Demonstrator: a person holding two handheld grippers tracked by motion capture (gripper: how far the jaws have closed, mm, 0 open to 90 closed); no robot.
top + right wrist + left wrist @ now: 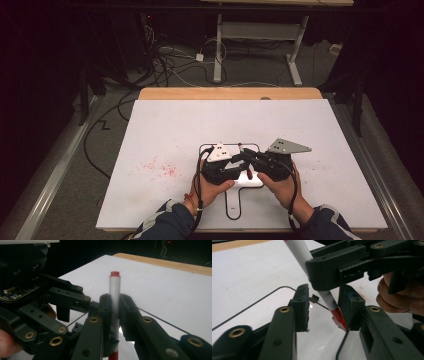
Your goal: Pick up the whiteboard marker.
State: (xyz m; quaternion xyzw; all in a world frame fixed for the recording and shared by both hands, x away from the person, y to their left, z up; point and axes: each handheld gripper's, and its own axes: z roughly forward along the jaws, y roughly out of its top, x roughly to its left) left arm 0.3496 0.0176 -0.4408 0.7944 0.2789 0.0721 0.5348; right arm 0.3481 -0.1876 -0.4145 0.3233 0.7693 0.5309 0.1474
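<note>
White plastic with a red cap at one end and a red plug at the other: that was the marker (114,302) you held clamped in your right gripper (114,315), its jaws closed tight around the barrel so that the marker stood upright between them, plug end up. Your left gripper (324,310) sat just beside the marker at its lower, capped end; its jaws stood part-way in, one pad touching the red cap (339,318) and the other still apart from it, so they framed the cap without pinching it. In the high view, both grippers met over the small whiteboard (254,181) with the black rim, which lay on the large white sheet (165,125) covering the table. The marker's capped end pointed down at that whiteboard, close above its shiny face. Left of the whiteboard, well apart from the marker, a scatter of red specks (160,167) marked the sheet. Your hands gripped both tools from the near side.
</note>
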